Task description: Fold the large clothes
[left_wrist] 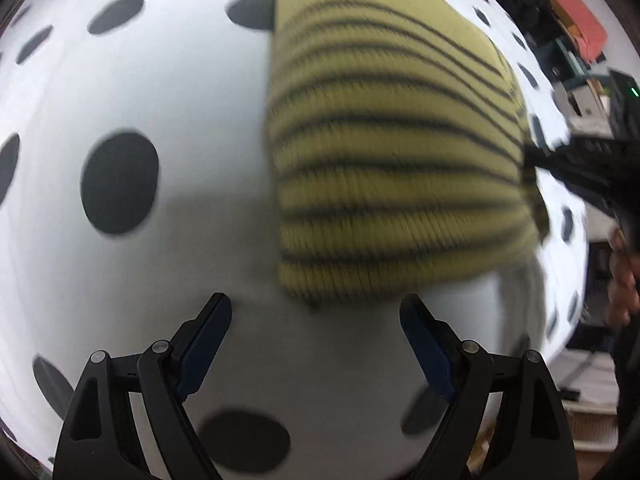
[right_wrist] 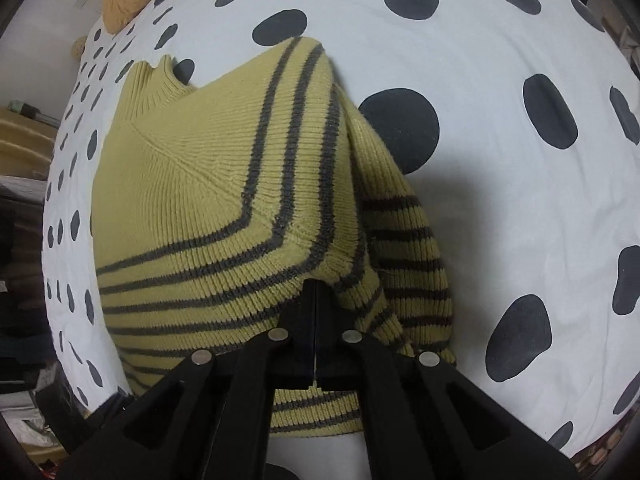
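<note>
A yellow-green knit sweater (left_wrist: 380, 160) with thin dark stripes lies on a white bed sheet (left_wrist: 160, 80) with dark spots. My left gripper (left_wrist: 316, 304) hangs open just above the sheet. Its fingertips straddle the sweater's near hem corner without touching it. In the right wrist view the sweater (right_wrist: 200, 184) is partly folded, its collar at the far left. My right gripper (right_wrist: 316, 286) is shut on a bunched fold of the sweater at the sleeve seam, and the cloth drapes over its tips. The striped sleeve (right_wrist: 408, 264) hangs to the right.
The spotted sheet (right_wrist: 500, 200) spreads wide on all sides. A tan pillow (right_wrist: 128, 0) lies at the bed's far left corner. Past the bed's right edge stand a red box (left_wrist: 576, 24) and cluttered shelves. A person's hand (left_wrist: 622, 280) holds the other gripper there.
</note>
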Action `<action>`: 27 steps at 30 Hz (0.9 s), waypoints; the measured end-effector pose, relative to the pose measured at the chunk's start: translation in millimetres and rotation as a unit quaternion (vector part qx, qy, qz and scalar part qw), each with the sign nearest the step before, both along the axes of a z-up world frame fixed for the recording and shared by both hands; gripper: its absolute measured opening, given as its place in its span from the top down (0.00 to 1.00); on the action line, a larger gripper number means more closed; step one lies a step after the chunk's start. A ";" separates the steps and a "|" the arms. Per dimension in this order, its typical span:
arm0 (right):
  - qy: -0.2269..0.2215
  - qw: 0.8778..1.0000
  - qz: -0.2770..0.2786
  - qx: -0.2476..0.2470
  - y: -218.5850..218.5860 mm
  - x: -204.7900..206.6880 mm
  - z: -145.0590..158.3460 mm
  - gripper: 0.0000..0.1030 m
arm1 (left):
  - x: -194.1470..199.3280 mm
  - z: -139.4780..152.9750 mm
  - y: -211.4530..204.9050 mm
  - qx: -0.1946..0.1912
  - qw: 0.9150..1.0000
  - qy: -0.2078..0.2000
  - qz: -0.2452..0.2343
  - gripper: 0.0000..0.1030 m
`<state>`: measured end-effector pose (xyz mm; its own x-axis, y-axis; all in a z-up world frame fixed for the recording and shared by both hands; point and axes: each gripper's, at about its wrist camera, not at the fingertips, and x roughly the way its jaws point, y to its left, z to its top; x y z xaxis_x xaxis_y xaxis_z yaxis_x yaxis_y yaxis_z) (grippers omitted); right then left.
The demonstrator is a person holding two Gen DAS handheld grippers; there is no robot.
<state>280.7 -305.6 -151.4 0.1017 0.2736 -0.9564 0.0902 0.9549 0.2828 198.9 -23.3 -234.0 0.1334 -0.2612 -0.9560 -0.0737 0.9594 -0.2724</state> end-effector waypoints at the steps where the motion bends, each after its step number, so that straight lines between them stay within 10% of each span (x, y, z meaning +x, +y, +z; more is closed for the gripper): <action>1: 0.000 1.000 -0.004 0.001 -0.5 0.0 -0.6 1.00 | 5.0 -3.2 8.0 0.040 0.999 -0.006 0.021 0.20; 4: -0.001 1.000 -0.005 0.006 2.3 2.1 -4.2 1.00 | 6.8 -12.0 36.1 0.022 0.996 0.003 0.089 0.20; 8: -0.007 1.000 0.015 -0.025 11.7 3.8 -5.6 1.00 | -8.3 -18.5 56.9 0.127 0.986 0.027 0.108 0.37; 13: -0.033 0.999 0.010 -0.021 19.2 -3.4 22.2 0.98 | -9.8 17.3 96.8 0.079 0.984 0.019 0.158 0.42; 19: -0.066 0.996 0.055 -0.014 59.8 -34.5 47.3 0.98 | 50.5 81.0 18.0 0.009 0.993 -0.080 0.082 0.34; 22: -0.009 0.995 0.051 -0.091 46.2 -44.3 3.6 0.98 | 65.6 62.7 -38.3 0.031 0.997 -0.071 0.025 0.28; 27: 0.017 0.997 -0.023 -0.074 -14.3 -57.1 -3.6 1.00 | 59.6 22.9 -56.1 0.090 0.996 -0.017 0.001 0.27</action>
